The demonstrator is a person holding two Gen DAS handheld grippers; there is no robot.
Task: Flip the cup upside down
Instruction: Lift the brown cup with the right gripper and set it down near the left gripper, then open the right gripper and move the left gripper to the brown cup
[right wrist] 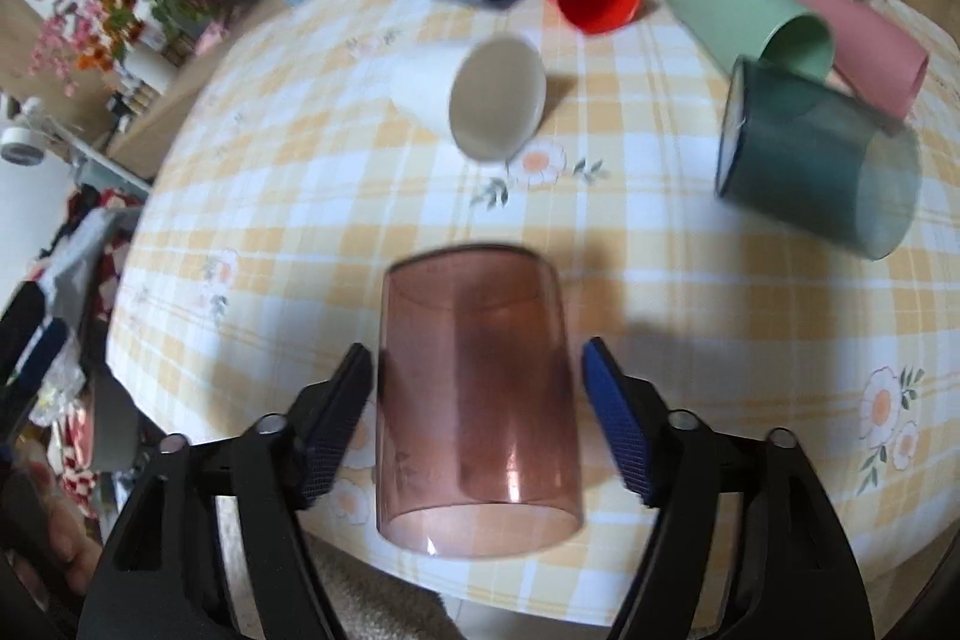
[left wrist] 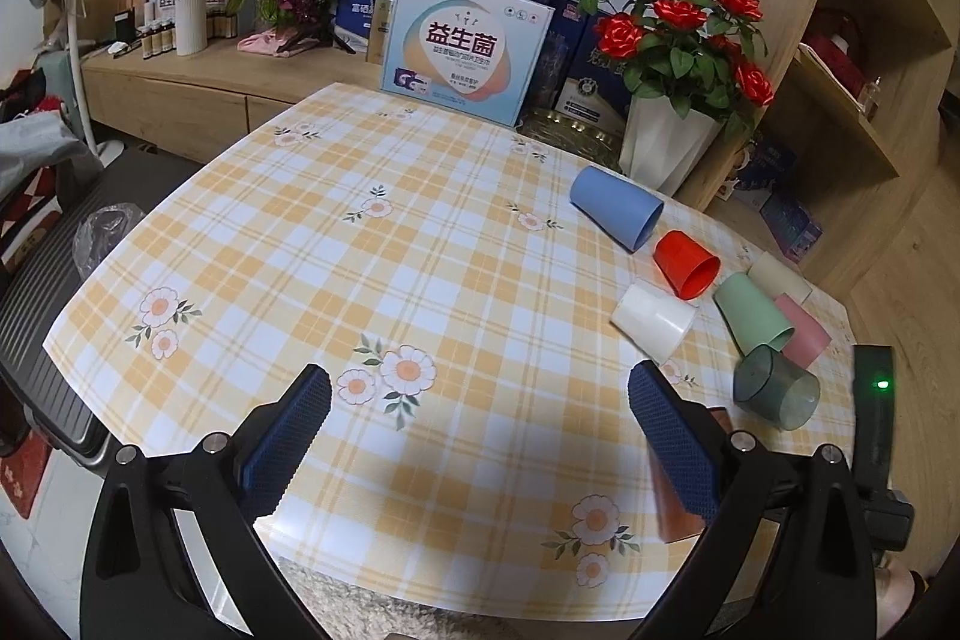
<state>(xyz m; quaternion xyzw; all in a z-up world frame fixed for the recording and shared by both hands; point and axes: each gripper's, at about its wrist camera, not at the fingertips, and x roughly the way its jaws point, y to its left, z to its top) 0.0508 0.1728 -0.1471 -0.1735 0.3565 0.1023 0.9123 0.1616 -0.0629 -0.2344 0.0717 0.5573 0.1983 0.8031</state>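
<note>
Left wrist view: the left gripper [left wrist: 480, 436] hovers with fingers wide and nothing between them, over the bare middle of the checked table [left wrist: 420, 250]. Cups lie tipped in a cluster near the right edge.

Right wrist view: the brown cup [right wrist: 477, 406] sits at the near table edge, mouth toward the camera. The right gripper [right wrist: 480, 418] straddles it, pads just beside its walls; contact is unclear through the blur.

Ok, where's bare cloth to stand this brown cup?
Bare checked tablecloth runs from the probiotic box to the left gripper. Crowded on the right: blue, red, white, green and smoky grey plastic cups.
</note>
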